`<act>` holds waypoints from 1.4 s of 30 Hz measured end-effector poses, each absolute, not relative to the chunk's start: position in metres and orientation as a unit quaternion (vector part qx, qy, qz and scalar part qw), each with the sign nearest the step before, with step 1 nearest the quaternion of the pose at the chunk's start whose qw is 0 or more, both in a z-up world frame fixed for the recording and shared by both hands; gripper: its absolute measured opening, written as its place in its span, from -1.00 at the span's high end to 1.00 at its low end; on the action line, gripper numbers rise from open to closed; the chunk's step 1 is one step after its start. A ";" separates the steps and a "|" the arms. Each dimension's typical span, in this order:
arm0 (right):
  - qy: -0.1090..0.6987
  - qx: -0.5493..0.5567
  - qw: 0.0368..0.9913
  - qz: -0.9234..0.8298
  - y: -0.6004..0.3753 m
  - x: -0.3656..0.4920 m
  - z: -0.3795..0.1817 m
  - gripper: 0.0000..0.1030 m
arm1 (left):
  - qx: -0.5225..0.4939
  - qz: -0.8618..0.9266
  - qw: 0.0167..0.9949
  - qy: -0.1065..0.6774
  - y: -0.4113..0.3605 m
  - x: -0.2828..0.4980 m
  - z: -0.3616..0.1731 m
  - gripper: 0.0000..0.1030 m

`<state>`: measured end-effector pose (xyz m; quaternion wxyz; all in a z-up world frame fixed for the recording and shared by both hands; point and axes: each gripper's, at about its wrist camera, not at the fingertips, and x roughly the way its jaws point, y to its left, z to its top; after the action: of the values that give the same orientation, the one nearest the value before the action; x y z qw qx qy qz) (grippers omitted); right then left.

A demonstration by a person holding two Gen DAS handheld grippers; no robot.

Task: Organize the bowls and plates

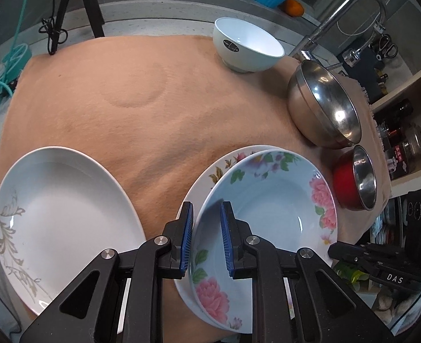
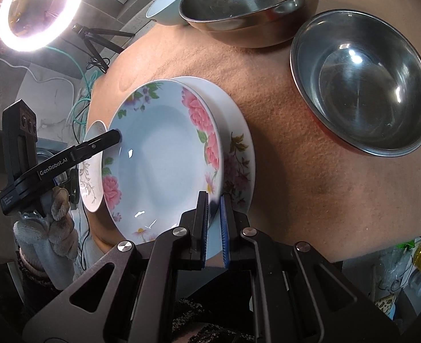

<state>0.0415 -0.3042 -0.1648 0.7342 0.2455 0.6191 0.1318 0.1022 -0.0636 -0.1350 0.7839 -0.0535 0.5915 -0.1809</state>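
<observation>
A pale blue plate with pink flowers (image 1: pixel 267 200) (image 2: pixel 159 154) lies over a white flowered plate (image 1: pixel 224 165) (image 2: pixel 239 143) on the peach mat (image 1: pixel 124 100); I cannot tell whether the two touch. My left gripper (image 1: pixel 206 208) is shut on the blue plate's near rim. Its fingertip (image 2: pixel 116 137) shows at the plate's left edge in the right wrist view. My right gripper (image 2: pixel 213 200) is shut on the opposite rim and shows at the right edge of the left wrist view (image 1: pixel 336 250). A white plate with a grey leaf pattern (image 1: pixel 61 220) (image 2: pixel 93 171) lies to the left.
A white bowl (image 1: pixel 247 45), a large steel bowl (image 1: pixel 324 105) (image 2: pixel 250 3) and a red-sided steel bowl (image 1: pixel 356 177) (image 2: pixel 361 80) line the mat's right side. A faucet (image 1: pixel 353 5) and shelves with jars (image 1: pixel 404 143) stand beyond. A ring light (image 2: pixel 39 8) and tripod (image 1: pixel 76 8) stand behind.
</observation>
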 end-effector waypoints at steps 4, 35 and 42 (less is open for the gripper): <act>0.621 0.244 0.734 0.129 -0.305 0.041 -0.165 0.84 | -0.049 -0.183 0.782 0.593 -0.066 0.102 -0.137 0.66; 0.627 0.215 0.738 0.126 -0.300 0.042 -0.165 0.83 | -0.002 -0.174 0.792 0.586 -0.079 0.099 -0.140 0.66; 0.628 0.203 0.740 0.127 -0.298 0.044 -0.164 0.81 | -0.006 -0.173 0.793 0.584 -0.079 0.098 -0.141 0.66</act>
<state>0.0439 -0.2977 -0.1636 0.7404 0.2031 0.6281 0.1265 0.0983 -0.0792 -0.1406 0.7930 -0.0058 0.5841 -0.1730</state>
